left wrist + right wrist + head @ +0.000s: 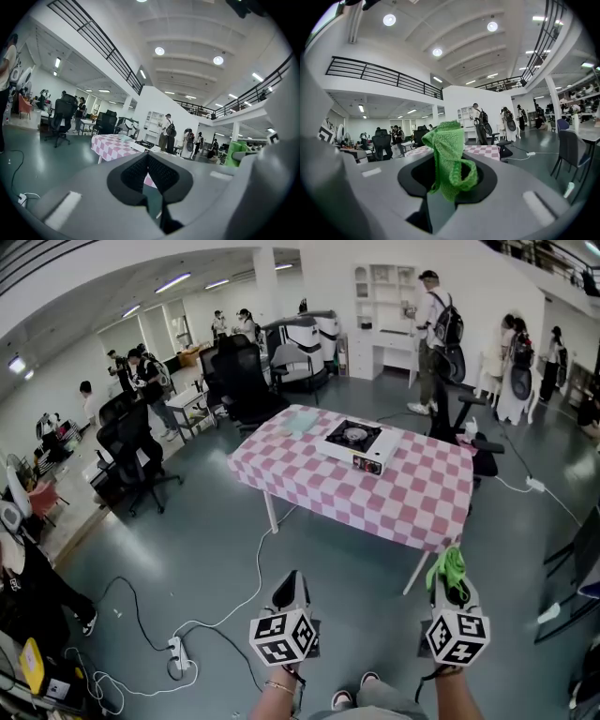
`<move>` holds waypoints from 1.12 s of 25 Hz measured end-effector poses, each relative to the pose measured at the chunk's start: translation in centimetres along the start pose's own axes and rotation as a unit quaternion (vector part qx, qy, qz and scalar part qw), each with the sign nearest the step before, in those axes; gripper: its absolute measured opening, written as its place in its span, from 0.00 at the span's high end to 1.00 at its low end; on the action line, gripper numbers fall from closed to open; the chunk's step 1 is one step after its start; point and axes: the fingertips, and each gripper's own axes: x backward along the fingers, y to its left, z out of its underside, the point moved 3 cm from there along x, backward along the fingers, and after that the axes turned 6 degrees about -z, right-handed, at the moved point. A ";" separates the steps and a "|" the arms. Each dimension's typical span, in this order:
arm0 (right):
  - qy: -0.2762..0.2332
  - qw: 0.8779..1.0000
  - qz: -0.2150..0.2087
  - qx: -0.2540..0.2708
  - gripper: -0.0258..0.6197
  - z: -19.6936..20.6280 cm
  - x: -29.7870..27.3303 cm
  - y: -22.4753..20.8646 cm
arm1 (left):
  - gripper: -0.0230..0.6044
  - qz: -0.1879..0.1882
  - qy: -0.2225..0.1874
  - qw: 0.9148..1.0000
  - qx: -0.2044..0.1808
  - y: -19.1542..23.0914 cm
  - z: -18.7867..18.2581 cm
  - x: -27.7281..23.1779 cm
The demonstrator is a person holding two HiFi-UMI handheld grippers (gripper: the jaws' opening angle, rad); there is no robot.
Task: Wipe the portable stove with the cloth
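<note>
The left gripper (291, 577) is nearest, its jaws pressed together with nothing between them (147, 157). To its right, well apart from it, the right gripper (450, 589) is clamped on the green cloth (452, 565), which stands bunched above the jaws (449, 154). Near left, a power strip (176, 652) lies on the grey floor (356, 577), and its white cable (248, 592) runs toward a table leg. Open floor separates both grippers from the checked table (394, 517). The portable stove (356, 446) sits toward the table's far side, well in from the near edge. Office chairs (131, 442) stand off the left edge, with people (433, 334) farther back.
</note>
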 end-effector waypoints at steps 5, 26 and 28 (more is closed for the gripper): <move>0.005 1.000 -0.004 0.006 0.80 -0.1 -3.4 -0.2 | 0.96 -0.005 0.004 1.000 0.003 0.5 -0.1 -2.9; 0.023 0.996 -0.080 -0.009 0.80 -4.2 -27.0 -7.8 | 0.96 -0.084 -0.015 0.996 0.011 -1.2 -3.7 -22.5; 0.025 0.996 -0.083 -0.013 0.80 -4.4 -28.8 -8.7 | 0.96 -0.086 -0.015 0.996 0.008 -1.7 -4.0 -24.4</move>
